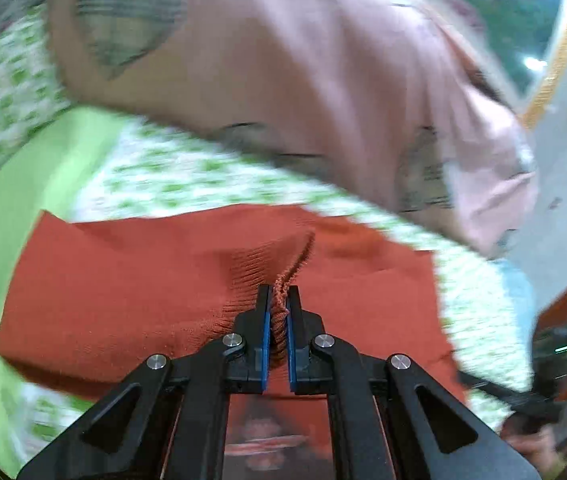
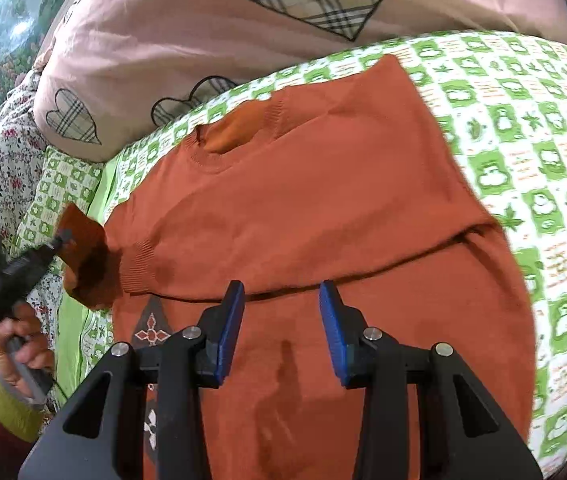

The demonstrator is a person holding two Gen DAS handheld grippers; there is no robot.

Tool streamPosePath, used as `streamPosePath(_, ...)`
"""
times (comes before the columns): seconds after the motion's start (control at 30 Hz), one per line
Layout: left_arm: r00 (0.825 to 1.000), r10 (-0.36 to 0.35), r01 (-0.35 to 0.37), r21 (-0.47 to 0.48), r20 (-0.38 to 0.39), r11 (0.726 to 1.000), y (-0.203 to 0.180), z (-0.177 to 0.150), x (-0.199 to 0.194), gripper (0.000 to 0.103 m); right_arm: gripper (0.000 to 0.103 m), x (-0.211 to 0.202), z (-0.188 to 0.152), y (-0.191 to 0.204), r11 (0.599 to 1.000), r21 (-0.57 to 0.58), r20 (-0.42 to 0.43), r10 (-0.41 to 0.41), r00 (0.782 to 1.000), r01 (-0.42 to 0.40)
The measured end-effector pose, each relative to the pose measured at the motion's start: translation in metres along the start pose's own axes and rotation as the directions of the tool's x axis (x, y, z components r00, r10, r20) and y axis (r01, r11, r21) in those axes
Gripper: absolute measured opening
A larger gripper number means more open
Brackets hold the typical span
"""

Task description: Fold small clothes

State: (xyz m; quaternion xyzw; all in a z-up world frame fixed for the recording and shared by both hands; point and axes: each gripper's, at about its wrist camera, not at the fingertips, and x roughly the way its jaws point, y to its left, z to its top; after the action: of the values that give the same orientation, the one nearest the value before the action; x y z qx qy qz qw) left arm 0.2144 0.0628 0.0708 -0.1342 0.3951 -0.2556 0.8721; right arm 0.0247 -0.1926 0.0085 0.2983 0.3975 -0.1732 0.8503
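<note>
The left gripper [image 1: 279,300] is clenched on the orange sweater's [image 2: 303,200] ribbed cuff [image 1: 283,280]. Over the sweater's middle, the right gripper [image 2: 281,300] hangs released, gripping nothing. The sweater lies on the bed [image 2: 523,140].

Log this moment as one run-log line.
left gripper: shut on sweater cuff | right gripper: open over orange sweater | bed sheet

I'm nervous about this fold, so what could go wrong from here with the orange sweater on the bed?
1. The left gripper pinches only a thin ribbed cuff edge of the orange sweater; it might slip free.
2. The right gripper is open above the folded body, so nothing pins it and it could drag along.
3. The pink pillow lies close behind and could crowd the fold.
</note>
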Motion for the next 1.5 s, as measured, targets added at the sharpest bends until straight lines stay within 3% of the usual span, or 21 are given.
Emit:
streamPosePath(0.13,0.995,-0.101,0.103,0.093,-0.028,0.99,-0.086,-0.012,0.035,0.004,0.04,-0.016,0.005,-0.023,1.0,0.019,0.015,-0.008,1.0,0.008)
streamPosePath(0.3,0.981,-0.167,0.178,0.116,-0.099,0.977,-0.157,-0.032,0.105,0.004,0.04,-0.04,0.01,-0.058,0.999,0.038,0.042,-0.037,0.998,0.035)
streamPosePath(0.53,0.97,-0.098,0.138,0.173,-0.223,0.975,-0.196,-0.064,0.2,0.006,0.04,-0.058,0.011,-0.109,0.991,0.117,0.056,-0.077,0.995,0.07)
streamPosePath(0.6,0.963,-0.085,0.133,0.176,-0.256,0.975,-0.197,-0.068,0.211,0.015,0.04,-0.056,0.012,-0.117,0.989,0.133,0.05,-0.077,0.996,0.07)
streamPosePath(0.63,0.96,-0.08,0.13,0.175,-0.267,0.976,-0.193,-0.071,0.211,0.019,0.04,-0.055,0.012,-0.119,0.989,0.135,0.048,-0.073,0.996,0.066)
streamPosePath(0.7,0.959,-0.085,0.133,0.165,-0.269,0.977,-0.186,-0.074,0.203,0.051,0.04,-0.05,0.015,-0.117,0.99,0.127,0.043,-0.064,0.997,0.058)
streamPosePath(0.77,0.966,-0.074,0.116,0.16,-0.246,0.98,-0.173,-0.078,0.185,0.065,0.04,-0.043,0.017,-0.113,0.992,0.118,0.036,-0.047,0.998,0.043)
streamPosePath(0.87,0.97,-0.049,0.087,0.153,-0.238,0.984,-0.146,-0.082,0.154,0.065,0.04,-0.024,0.025,-0.098,0.996,0.09,0.016,-0.016,1.0,0.014)
streamPosePath(1.0,0.978,0.074,-0.041,0.167,-0.196,0.985,-0.093,-0.088,0.1,0.065,0.04,0.003,0.04,-0.079,0.999,0.045,0.006,0.015,1.0,-0.016)
streamPosePath(1.07,0.969,0.175,-0.148,0.162,-0.174,0.976,-0.056,-0.093,0.072,0.065,0.04,0.019,0.049,-0.075,0.999,0.04,-0.005,0.01,1.0,-0.009)
streamPosePath(1.2,0.916,0.375,-0.364,0.099,-0.14,0.926,0.018,-0.102,0.031,0.065,0.043,0.054,0.065,-0.073,0.998,0.034,-0.045,-0.045,0.998,0.046)
streamPosePath(1.27,0.885,0.437,-0.437,0.033,-0.161,0.899,0.058,-0.104,0.023,0.065,0.043,0.068,0.067,-0.073,0.998,0.042,-0.078,-0.039,0.996,0.042)
streamPosePath(1.33,0.87,0.464,-0.471,-0.005,-0.169,0.882,0.079,-0.104,0.025,0.065,0.043,0.077,0.067,-0.072,0.998,0.045,-0.093,-0.03,0.995,0.035)
streamPosePath(1.37,0.867,0.465,-0.476,-0.017,-0.178,0.88,0.087,-0.103,0.029,0.064,0.037,0.081,0.067,-0.069,0.999,0.038,-0.091,-0.03,0.995,0.034)
streamPosePath(1.4,0.869,0.46,-0.472,-0.024,-0.185,0.881,0.091,-0.102,0.035,0.064,0.01,0.082,0.068,-0.065,0.999,0.029,-0.088,-0.033,0.996,0.035)
streamPosePath(1.5,0.87,0.457,-0.467,-0.01,-0.183,0.884,0.092,-0.091,0.054,0.058,0.006,0.07,0.08,-0.045,1.0,-0.011,-0.048,-0.015,0.999,0.015)
